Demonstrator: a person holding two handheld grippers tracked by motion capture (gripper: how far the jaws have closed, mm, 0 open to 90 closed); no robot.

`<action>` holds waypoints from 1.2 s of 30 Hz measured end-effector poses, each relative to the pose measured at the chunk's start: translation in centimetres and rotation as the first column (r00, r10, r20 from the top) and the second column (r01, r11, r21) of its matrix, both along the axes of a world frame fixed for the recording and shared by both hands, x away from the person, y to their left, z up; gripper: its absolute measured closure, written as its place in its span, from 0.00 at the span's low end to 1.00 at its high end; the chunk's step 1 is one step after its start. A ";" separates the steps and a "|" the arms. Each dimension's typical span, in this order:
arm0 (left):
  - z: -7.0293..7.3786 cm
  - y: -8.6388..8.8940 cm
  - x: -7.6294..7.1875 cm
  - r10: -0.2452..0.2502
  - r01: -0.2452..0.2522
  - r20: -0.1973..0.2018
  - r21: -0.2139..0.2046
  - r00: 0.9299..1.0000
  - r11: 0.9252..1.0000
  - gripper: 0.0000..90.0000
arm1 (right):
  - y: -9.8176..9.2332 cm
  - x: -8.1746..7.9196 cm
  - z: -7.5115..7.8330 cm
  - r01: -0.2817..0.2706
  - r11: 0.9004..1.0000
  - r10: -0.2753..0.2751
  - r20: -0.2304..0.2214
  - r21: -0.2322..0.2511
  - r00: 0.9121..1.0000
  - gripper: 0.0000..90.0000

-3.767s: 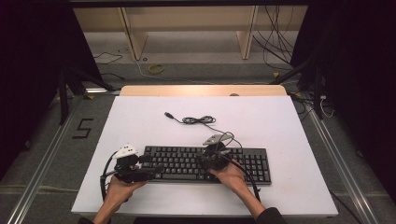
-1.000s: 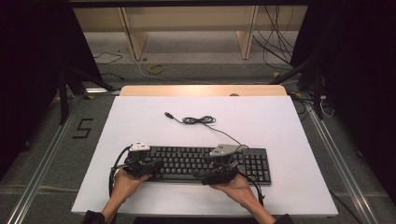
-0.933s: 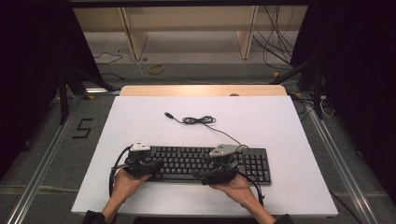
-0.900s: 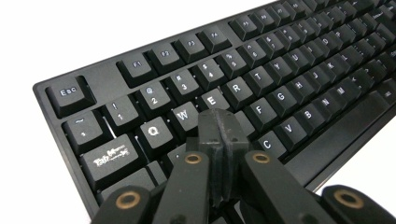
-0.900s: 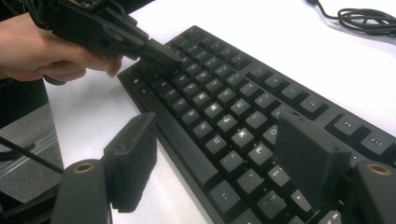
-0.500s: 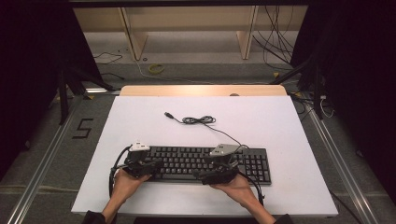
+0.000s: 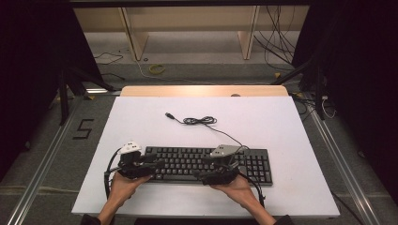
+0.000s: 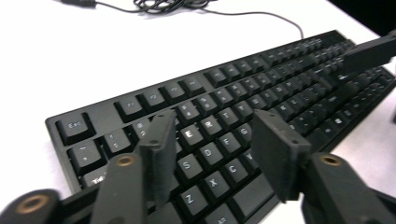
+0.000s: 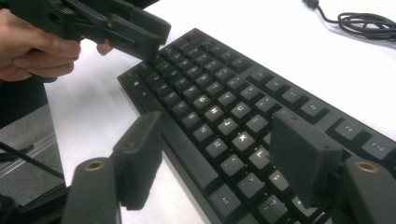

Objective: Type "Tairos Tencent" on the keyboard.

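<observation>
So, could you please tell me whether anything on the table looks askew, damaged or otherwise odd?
Nothing stands out. The keyboard lies flat and square to the table, keys intact as far as visible; its unplugged cable lies loosely bunched behind it.

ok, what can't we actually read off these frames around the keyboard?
- keyboard near edge, high view: hidden under the left gripper and right gripper.
- Whether either gripper's tips touch keys: not clear in the gripper views.
- Numpad end, left gripper view: blurred, legends unreadable.
- USB plug on the cable: too small.
</observation>
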State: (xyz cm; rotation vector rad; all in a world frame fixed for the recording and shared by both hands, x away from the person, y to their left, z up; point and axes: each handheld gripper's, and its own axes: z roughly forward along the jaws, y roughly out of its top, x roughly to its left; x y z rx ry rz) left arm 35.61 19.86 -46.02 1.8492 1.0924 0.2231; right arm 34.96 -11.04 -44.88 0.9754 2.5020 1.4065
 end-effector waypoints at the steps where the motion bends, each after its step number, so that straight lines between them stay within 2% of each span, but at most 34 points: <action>1: 0.1 0.0 -0.1 0.000 0.000 0.008 -0.004 1.000 1.000 0.49 | 0.2 0.0 -0.1 -0.005 1.000 0.005 -0.003 -0.005 1.000 0.42; 6: 0.3 0.3 -0.6 0.003 -0.002 0.024 -0.039 1.000 0.999 0.43 | 0.4 0.0 -0.2 -0.009 1.000 0.009 -0.005 -0.009 1.000 0.47; 12: 0.3 0.5 -1.1 0.006 -0.004 0.039 -0.067 0.999 0.998 0.38 | 0.8 0.0 -0.4 -0.020 1.000 0.020 -0.009 -0.010 1.000 0.59; 19: 0.4 0.4 -1.4 0.003 0.001 0.056 -0.070 0.998 0.998 0.35 | 1.3 -0.1 -0.7 -0.039 0.999 0.039 -0.015 -0.020 0.999 0.74; 20: 0.4 0.4 -1.5 0.006 -0.002 0.055 -0.071 0.998 0.997 0.35 | 1.5 -0.2 -0.7 -0.043 0.999 0.043 -0.009 -0.016 0.999 0.79; 21: 0.4 0.5 -1.6 0.004 0.000 0.057 -0.068 0.998 0.998 0.35 | 1.5 -0.2 -0.7 -0.043 0.999 0.043 -0.009 -0.016 0.999 0.79; 27: 0.4 0.6 -2.0 0.007 -0.002 0.065 -0.076 0.998 0.997 0.34 | 2.2 -0.3 -1.1 -0.058 0.998 0.058 -0.005 -0.033 0.998 0.96; 31: 0.4 0.6 -2.2 0.012 -0.008 0.067 -0.060 0.998 0.998 0.34 | 2.6 -0.4 -1.4 -0.069 0.996 0.069 -0.005 -0.051 0.998 1.00; 36: 0.3 0.4 -2.4 -0.001 0.004 0.068 -0.055 0.998 0.998 0.32 | 3.2 -0.4 -1.8 -0.078 0.994 0.078 -0.006 -0.071 0.997 1.00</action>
